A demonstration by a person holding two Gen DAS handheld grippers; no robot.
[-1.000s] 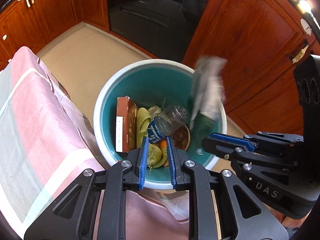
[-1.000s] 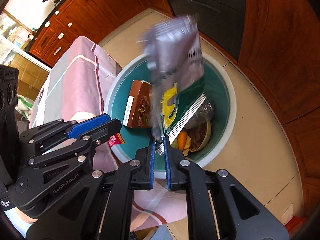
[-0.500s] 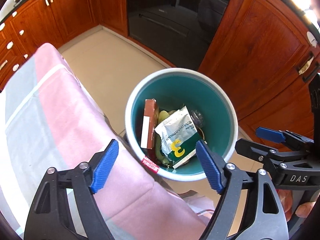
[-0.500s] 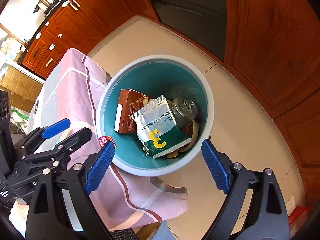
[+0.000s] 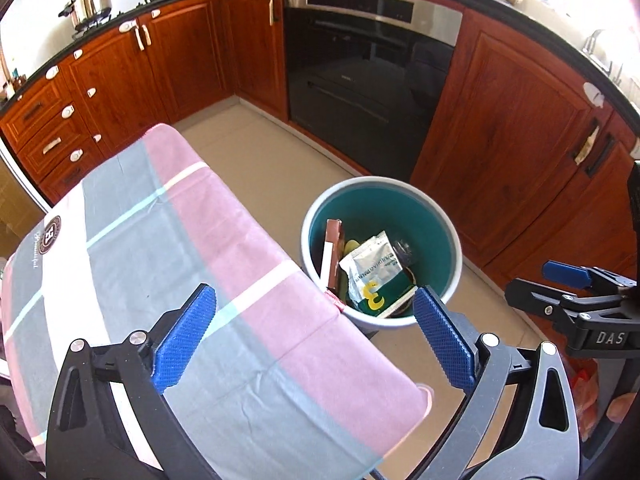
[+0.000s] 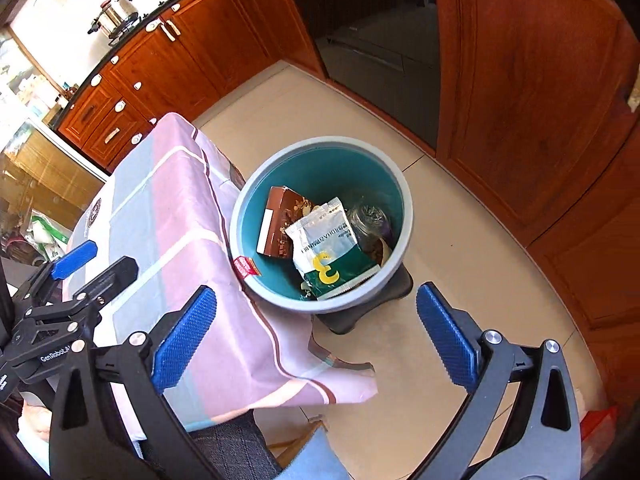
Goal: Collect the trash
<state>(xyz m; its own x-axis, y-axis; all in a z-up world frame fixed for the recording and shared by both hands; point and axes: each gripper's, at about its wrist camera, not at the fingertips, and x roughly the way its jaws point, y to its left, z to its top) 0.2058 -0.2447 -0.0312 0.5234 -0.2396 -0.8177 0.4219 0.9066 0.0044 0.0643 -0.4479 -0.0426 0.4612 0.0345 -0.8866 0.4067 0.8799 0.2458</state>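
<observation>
Gaping wide and empty, both grippers (image 5: 314, 336) (image 6: 316, 338) overlook the bin (image 6: 396, 184); only the right view shows its dark base (image 6: 372, 312)

both views downward, sharing bin (image 5: 451, 236)

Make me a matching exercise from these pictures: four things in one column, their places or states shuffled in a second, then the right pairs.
1. snack packet
2. brown box
3. left hand-held gripper
4. tablecloth

A. standing on edge against the bin's inner wall
B. draped over the table
C. open and empty
D. lying on top of the trash in the bin

Pairs: 1-D, 2-A, 3-C, 4-B
</observation>
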